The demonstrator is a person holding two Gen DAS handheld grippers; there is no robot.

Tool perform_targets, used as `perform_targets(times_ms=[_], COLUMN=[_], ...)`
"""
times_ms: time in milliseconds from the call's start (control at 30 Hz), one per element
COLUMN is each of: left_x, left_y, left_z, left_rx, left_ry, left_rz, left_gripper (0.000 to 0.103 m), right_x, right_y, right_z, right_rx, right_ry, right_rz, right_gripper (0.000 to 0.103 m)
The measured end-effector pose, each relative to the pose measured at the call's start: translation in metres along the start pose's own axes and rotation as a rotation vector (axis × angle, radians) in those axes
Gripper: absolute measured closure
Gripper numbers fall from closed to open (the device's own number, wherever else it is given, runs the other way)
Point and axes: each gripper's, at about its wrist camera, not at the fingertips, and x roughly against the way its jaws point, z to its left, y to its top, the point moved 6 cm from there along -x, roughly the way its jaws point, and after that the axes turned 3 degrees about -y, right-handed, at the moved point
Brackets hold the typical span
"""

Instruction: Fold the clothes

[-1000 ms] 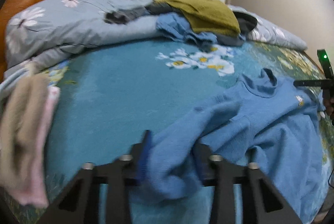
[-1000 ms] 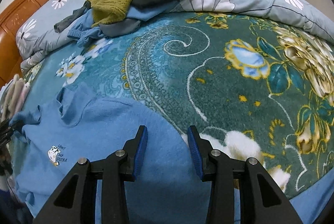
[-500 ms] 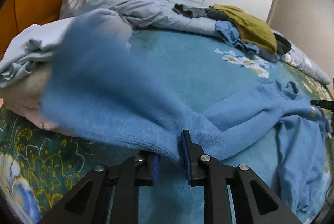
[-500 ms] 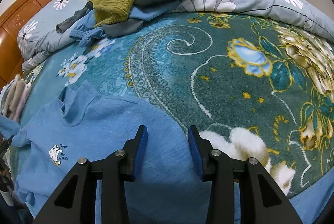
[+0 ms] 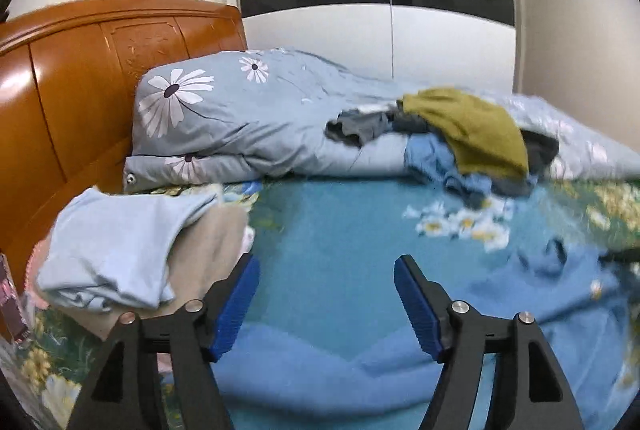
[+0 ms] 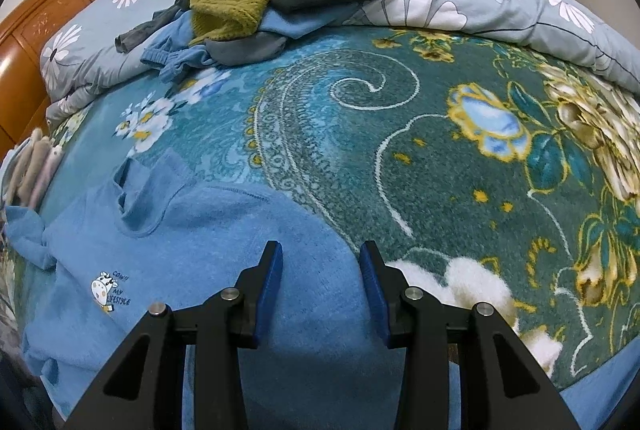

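A blue sweater [image 6: 180,250] with a small cow print [image 6: 108,288] lies spread on the floral blanket, collar toward the pillows. My right gripper [image 6: 320,248] points down at its right shoulder area, jaws partly apart, flat cloth showing between them and nothing pinched. My left gripper [image 5: 326,262] hangs above the sweater's [image 5: 320,370] near part. Its jaws are opening wide and nothing is between them.
A stack of folded clothes [image 5: 116,250], light blue over beige, sits at the left by the wooden headboard [image 5: 80,89]. A heap of unfolded clothes topped by an olive sweater [image 5: 472,125] rests on the daisy quilt [image 5: 240,117]. Teal blanket [image 6: 400,149] stretches to the right.
My left gripper let go of the sweater sleeve it was carrying leftward, spread its jaws and rose, tilting up toward the headboard. The right gripper has not moved.
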Motion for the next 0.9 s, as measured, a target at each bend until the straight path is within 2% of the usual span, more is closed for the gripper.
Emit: perform_targets(times_ms=[167, 267, 300, 400, 467, 733, 767, 800, 833, 867, 900], left_x=[-0.041, -0.091, -0.108, -0.153, -0.171, -0.171, -0.169, -0.168, -0.167, -0.166, -0.167], left_y=[0.0, -0.016, -0.023, -0.04, -0.048, -0.062, -0.063, -0.064, -0.066, -0.066, -0.065], left_z=[-0.058, -0.102, -0.114, -0.133, -0.138, -0.16, -0.162, -0.164, -0.164, -0.163, -0.159], left_rx=[-0.062, -0.122, -0.145, -0.188, -0.178, -0.2, -0.215, -0.228, -0.239, -0.24, -0.221], left_ry=[-0.283, -0.435, -0.464, -0.485, -0.528, -0.662, -0.666, -0.661, -0.646, -0.627, -0.611], left_rz=[0.097, 0.245, 0.299, 0.423, 0.478, 0.545, 0.55, 0.553, 0.551, 0.553, 0.557], left_gripper=[0.027, 0.027, 0.027, 0.027, 0.027, 0.029, 0.033, 0.037, 0.048, 0.062, 0.069], right_x=[-0.002, -0.003, -0.003, -0.004, -0.004, -0.006, -0.006, -0.007, -0.007, -0.006, -0.006], right_y=[0.002, 0.003, 0.003, 0.003, 0.003, 0.003, 0.002, 0.002, 0.002, 0.001, 0.0], right_z=[0.001, 0.004, 0.005, 0.005, 0.004, 0.014, 0.016, 0.019, 0.021, 0.021, 0.021], right_rx=[-0.003, 0.001, 0.007, 0.009, 0.007, 0.038, 0.045, 0.052, 0.055, 0.052, 0.047], right_ry=[0.01, 0.016, 0.017, 0.033, 0.049, 0.124, 0.131, 0.136, 0.144, 0.148, 0.146], right_rz=[-0.005, -0.004, -0.003, 0.002, 0.004, 0.004, 0.006, 0.008, 0.012, 0.017, 0.021], right_gripper=[0.061, 0.061, 0.061, 0.061, 0.061, 0.062, 0.063, 0.071, 0.083, 0.09, 0.092])
